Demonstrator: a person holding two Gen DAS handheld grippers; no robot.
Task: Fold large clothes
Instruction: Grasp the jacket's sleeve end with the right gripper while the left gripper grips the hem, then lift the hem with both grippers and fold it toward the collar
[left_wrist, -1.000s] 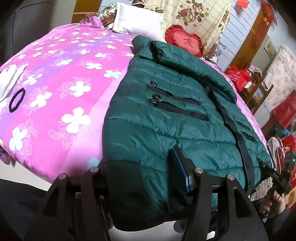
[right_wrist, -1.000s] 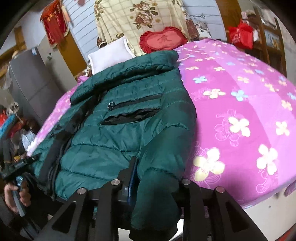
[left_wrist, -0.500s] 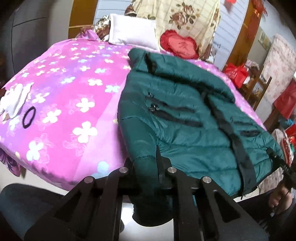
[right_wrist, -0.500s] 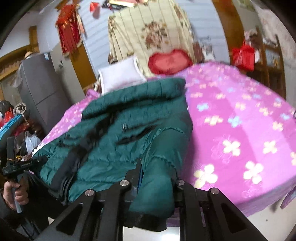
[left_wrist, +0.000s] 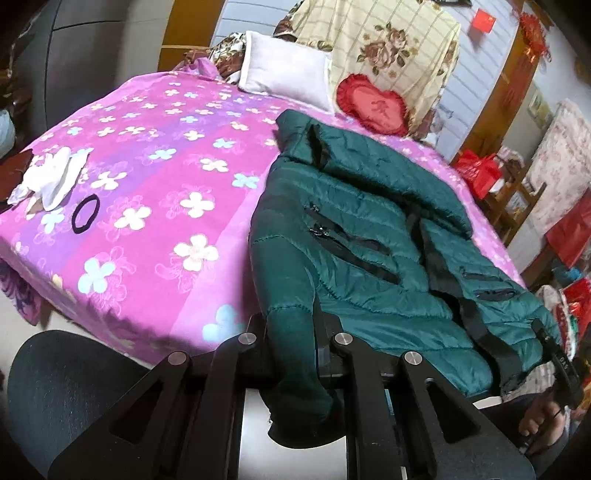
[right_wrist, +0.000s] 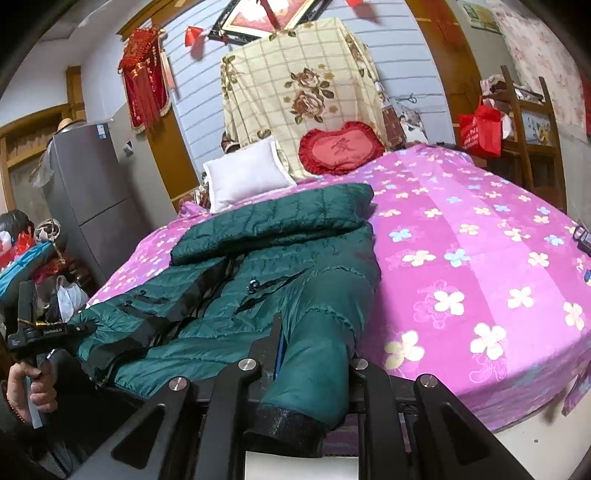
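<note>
A dark green puffer jacket lies front-up on the pink flowered bed, collar toward the pillows. My left gripper is shut on the cuff end of one sleeve, which hangs over the bed's near edge. In the right wrist view the jacket spreads to the left, and my right gripper is shut on the other sleeve, its dark cuff drooping below the jaws. Each view shows the other gripper at its edge, held by a hand.
A white pillow and a red heart cushion sit at the head of the bed. A black hair tie and white cloth lie on the left. A grey fridge, red bag and wooden rack flank the bed.
Both grippers closed on the sleeves and rose, pulling back a little. The sleeves now bunch narrow between the jaws and lift off the bed edge.
</note>
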